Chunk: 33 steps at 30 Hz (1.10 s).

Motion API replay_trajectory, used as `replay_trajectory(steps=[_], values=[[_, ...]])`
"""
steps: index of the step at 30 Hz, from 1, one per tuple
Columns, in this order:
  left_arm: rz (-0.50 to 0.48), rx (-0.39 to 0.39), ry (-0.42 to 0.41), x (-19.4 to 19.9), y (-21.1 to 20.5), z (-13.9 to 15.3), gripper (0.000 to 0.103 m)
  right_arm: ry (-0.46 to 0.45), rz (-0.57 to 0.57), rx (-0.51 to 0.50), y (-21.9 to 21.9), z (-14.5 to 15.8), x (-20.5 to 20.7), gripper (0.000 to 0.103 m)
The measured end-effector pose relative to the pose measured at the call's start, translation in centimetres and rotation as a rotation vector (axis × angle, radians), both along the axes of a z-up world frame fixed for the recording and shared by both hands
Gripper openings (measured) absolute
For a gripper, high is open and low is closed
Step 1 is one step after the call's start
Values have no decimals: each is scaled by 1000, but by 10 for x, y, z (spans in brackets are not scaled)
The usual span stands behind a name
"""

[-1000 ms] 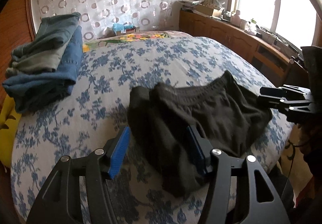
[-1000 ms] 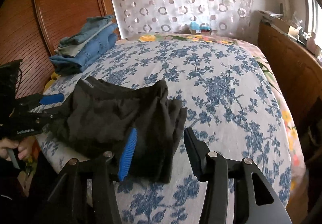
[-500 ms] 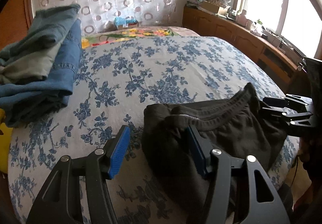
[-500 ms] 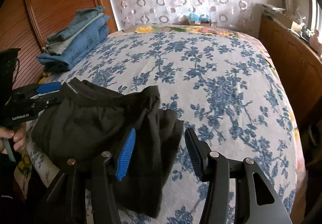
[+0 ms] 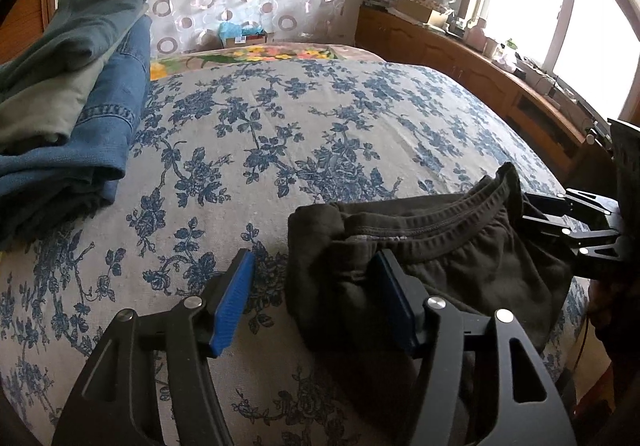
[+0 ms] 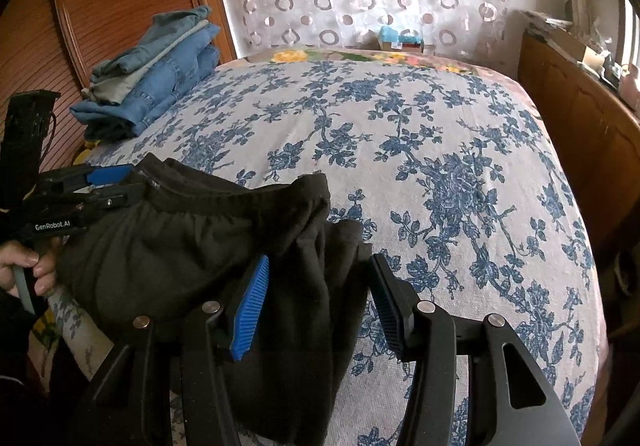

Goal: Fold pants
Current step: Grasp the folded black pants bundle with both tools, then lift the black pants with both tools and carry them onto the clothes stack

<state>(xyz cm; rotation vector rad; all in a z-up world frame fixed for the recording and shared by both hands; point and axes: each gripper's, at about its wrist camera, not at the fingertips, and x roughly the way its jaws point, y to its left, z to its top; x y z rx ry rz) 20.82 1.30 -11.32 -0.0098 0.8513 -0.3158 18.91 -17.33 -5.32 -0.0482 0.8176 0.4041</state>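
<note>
Dark pants (image 5: 436, 258) lie bunched at the near edge of the bed (image 5: 304, 133), waistband up; they also show in the right wrist view (image 6: 188, 246). My left gripper (image 5: 316, 298) is open, with its right finger on the cloth and one end of the pants between the pads. My right gripper (image 6: 320, 302) is open around the other end of the pants, with dark cloth between its blue pads. Each gripper shows in the other's view, the right one (image 5: 572, 230) and the left one (image 6: 80, 193), at opposite ends of the waistband.
A stack of folded jeans and a green garment (image 5: 68, 101) sits at the bed's far left, also in the right wrist view (image 6: 156, 69). A wooden headboard (image 6: 120, 5) is on the left. Wooden cabinets (image 5: 500, 85) run along the right under the window. A small box (image 6: 400, 39) lies beyond the bed.
Both grippers have moved forward and lower toward the bed. The pants have bunched up more between them, with the waistband raised. Both grippers stay open.
</note>
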Motion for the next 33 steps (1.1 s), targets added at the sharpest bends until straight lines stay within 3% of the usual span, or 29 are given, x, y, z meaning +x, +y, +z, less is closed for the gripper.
replay_trajectory(steps=[3,5,11,19,33], values=[[-25,-9,-5,-2,-1,0,52,-1,5,-3,1,0,-1,50],[-44,-11,-7,-2,-3,1,45,-1,41,-22,6,0,-2,32],[-97,-35,-9,-6,-8,4,15,21,86,-4,10,1,4,15],[-92,-101,-45,-10,-6,32,12,-33,71,62,0,26,3,11],[-30,-36,-247,-15,2,114,12,-267,141,46,5,103,2,11]])
